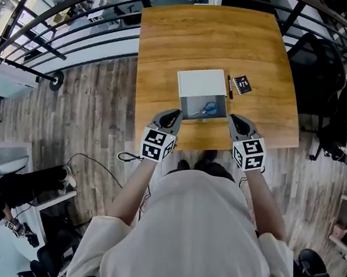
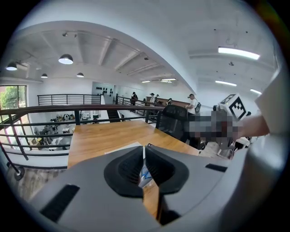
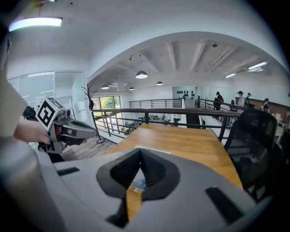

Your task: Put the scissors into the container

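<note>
The blue-handled scissors [image 1: 210,109] lie inside the white container [image 1: 200,80] on the wooden table, in its clear near part; the white lid covers the far part. My left gripper [image 1: 175,113] hovers just left of the container's near corner, and my right gripper [image 1: 233,119] just right of it. Both are held apart from the box. In the left gripper view the jaws [image 2: 144,147] meet at their tips with nothing between them, and a bit of blue scissors [image 2: 145,175] shows below. The right gripper [image 3: 140,151] also stands shut and empty.
A black pen [image 1: 229,86] and a small black card [image 1: 242,84] lie right of the container. The table [image 1: 172,47] is bordered by a dark railing [image 1: 68,24] at the far and left sides. A black office chair [image 1: 317,64] stands to the right.
</note>
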Demonstrator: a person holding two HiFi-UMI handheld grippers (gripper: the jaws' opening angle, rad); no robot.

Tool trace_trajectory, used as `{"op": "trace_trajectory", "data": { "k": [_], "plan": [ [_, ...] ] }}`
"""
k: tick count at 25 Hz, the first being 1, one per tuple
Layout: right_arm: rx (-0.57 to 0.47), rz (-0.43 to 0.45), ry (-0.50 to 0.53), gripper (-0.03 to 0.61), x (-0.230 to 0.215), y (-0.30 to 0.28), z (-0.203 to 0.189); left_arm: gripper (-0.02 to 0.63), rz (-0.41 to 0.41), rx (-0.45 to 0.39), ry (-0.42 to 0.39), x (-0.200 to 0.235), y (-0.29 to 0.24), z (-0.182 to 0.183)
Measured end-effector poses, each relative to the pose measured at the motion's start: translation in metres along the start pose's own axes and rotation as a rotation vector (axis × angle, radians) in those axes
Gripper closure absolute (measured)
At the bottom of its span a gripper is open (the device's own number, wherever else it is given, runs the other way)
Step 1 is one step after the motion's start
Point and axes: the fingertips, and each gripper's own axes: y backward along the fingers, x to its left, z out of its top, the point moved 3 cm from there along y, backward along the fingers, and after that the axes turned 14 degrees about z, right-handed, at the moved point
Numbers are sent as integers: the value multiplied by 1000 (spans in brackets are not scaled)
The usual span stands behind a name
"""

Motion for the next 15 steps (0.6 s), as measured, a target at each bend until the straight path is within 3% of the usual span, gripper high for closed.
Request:
{"op": "trace_trajectory", "data": {
  "k": [15],
  "plan": [
    [-108,-13,78,575,58,70,20,620,19,-122,69,-12,93,13]
  ]
}}
